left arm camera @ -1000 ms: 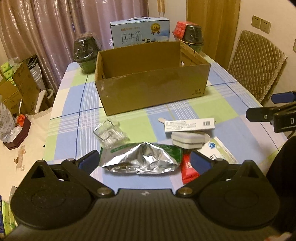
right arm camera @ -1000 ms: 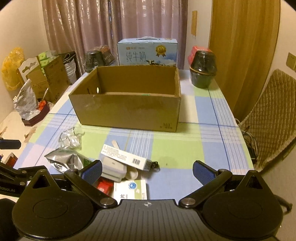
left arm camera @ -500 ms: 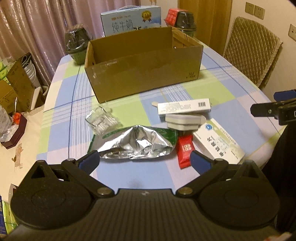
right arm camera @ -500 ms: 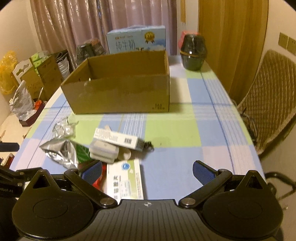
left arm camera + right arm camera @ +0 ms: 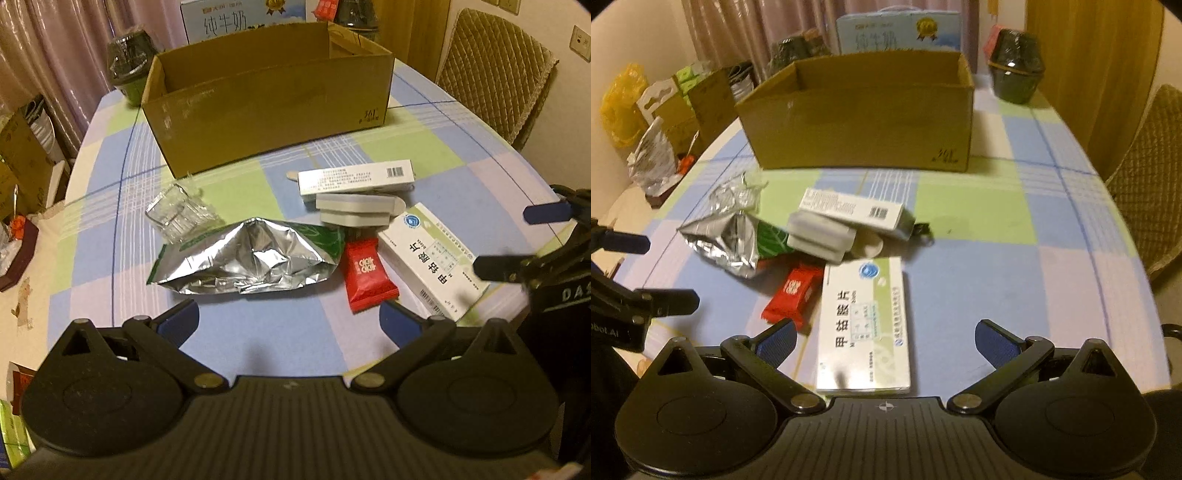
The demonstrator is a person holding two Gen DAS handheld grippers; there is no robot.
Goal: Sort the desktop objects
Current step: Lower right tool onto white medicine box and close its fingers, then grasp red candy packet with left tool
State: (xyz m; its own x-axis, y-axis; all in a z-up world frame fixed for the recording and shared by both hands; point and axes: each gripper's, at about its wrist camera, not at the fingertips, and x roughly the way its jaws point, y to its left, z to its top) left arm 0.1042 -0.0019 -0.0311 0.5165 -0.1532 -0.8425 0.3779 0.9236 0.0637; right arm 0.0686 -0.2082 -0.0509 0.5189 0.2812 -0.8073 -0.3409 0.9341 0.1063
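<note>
Both grippers hovered over the near edge of the checked tablecloth [image 5: 424, 122], jaws spread wide and gripping nothing. The left gripper [image 5: 288, 325] pointed at the crumpled foil bag [image 5: 251, 258], its blue pads apart just short of the bag and touching no object. The right gripper [image 5: 884, 341] hung with its fingers to either side of the near end of the white medicine box [image 5: 866, 325], which lay flat on the cloth; whether the pads touched the box could not be told.

The things to sort lay in a loose heap in the middle of the table, near side of the cardboard box [image 5: 266, 103]. A red snack packet [image 5: 365, 273] lay between the foil bag and the medicine box, touching both. Farther off, a long white carton [image 5: 354, 177] rested on top of a grey case [image 5: 354, 214]. A clear plastic wrapper [image 5: 177, 218] sat at the left, just beyond the foil bag.

The cardboard box stood open at the top; the inside walls that showed were bare, and its floor was hidden. Behind it stood a blue milk carton [image 5: 899, 31] and dark pots [image 5: 1015, 75].
</note>
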